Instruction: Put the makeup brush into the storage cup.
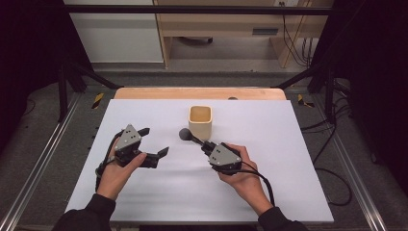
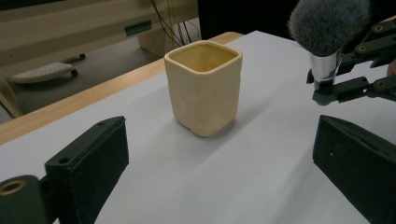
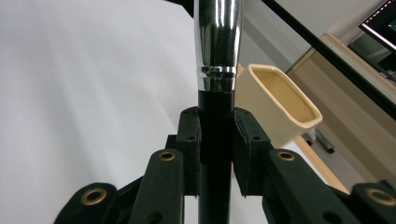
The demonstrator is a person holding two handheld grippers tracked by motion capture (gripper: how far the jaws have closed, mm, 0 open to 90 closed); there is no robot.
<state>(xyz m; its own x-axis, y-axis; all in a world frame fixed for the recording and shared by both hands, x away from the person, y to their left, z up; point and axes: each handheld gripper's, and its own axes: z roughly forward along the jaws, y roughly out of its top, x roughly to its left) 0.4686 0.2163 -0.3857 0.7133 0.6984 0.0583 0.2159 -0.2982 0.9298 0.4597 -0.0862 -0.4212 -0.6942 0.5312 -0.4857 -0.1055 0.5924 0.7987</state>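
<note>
brush (image 3: 217,42) clamped in right gripper (image 3: 215,140), beside cup (image 3: 280,100).

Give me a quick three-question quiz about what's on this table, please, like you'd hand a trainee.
1. True or false: the right gripper is shut on the brush.
2. What shape is the mouth of the cup: A round, B squarish, C three-cornered?
3. Which gripper has open jaws with nothing between them?

Key
1. True; its pads clamp the black handle.
2. B.
3. The left gripper.
</note>
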